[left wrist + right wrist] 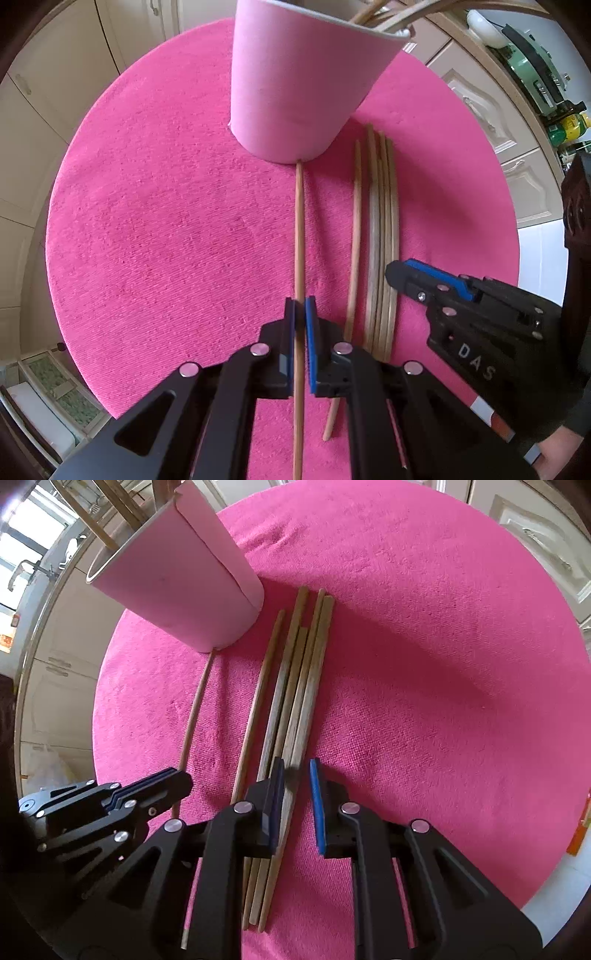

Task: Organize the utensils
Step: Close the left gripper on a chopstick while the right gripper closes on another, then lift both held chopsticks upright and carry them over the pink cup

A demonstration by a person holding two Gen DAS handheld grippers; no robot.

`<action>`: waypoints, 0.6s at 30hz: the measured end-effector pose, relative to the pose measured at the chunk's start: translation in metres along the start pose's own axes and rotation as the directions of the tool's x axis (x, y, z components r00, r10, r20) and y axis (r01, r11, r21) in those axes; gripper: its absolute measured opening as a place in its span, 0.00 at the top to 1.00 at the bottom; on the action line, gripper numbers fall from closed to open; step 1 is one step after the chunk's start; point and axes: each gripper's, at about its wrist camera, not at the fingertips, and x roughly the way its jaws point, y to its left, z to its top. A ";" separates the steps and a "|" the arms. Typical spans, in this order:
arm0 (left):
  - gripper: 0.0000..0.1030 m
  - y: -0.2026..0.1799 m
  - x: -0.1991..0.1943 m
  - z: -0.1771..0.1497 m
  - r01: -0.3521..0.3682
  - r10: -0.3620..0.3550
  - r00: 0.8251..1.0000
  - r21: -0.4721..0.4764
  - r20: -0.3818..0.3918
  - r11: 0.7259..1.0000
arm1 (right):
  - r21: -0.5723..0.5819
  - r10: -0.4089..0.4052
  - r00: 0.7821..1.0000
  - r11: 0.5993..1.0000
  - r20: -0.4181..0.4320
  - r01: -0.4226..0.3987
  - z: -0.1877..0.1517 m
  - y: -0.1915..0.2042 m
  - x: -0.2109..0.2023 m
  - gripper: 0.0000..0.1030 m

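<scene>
A pink paper cup (295, 81) (177, 587) stands on a round pink cloth (166, 221) (443, 664), with several wooden chopsticks (388, 14) leaning out of it. My left gripper (300, 314) (181, 779) is shut on a single thin chopstick (299, 236) (195, 709) whose far tip touches the cup's base. To its right lie one loose chopstick (356, 221) (258, 701) and a bundle of several chopsticks (380, 229) (295, 686). My right gripper (297, 775) (406, 275) sits low over the bundle's near end. Its jaws stand narrowly apart around the rightmost stick, with a gap at the right pad.
The cloth covers a small round table whose edge curves close on all sides. Cream cabinets (480, 107) (55, 664) surround it. A green appliance (532, 62) stands on a counter at the far right. A person's hand (554, 446) holds the right gripper.
</scene>
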 end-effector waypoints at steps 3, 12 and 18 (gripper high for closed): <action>0.95 0.004 -0.003 -0.002 -0.002 0.002 1.000 0.006 0.005 1.000 | 0.015 -0.015 1.000 1.000 -0.005 0.015 -0.003 -0.003 -0.001 0.86; 0.95 0.006 -0.005 -0.005 -0.004 0.004 1.000 0.015 0.003 1.000 | 0.026 -0.047 0.998 0.999 -0.034 0.048 0.003 -0.001 0.003 0.86; 0.95 0.006 -0.012 -0.009 0.001 -0.001 1.000 0.013 0.016 1.000 | 0.042 -0.030 0.999 0.999 -0.035 0.031 0.008 0.002 0.009 0.93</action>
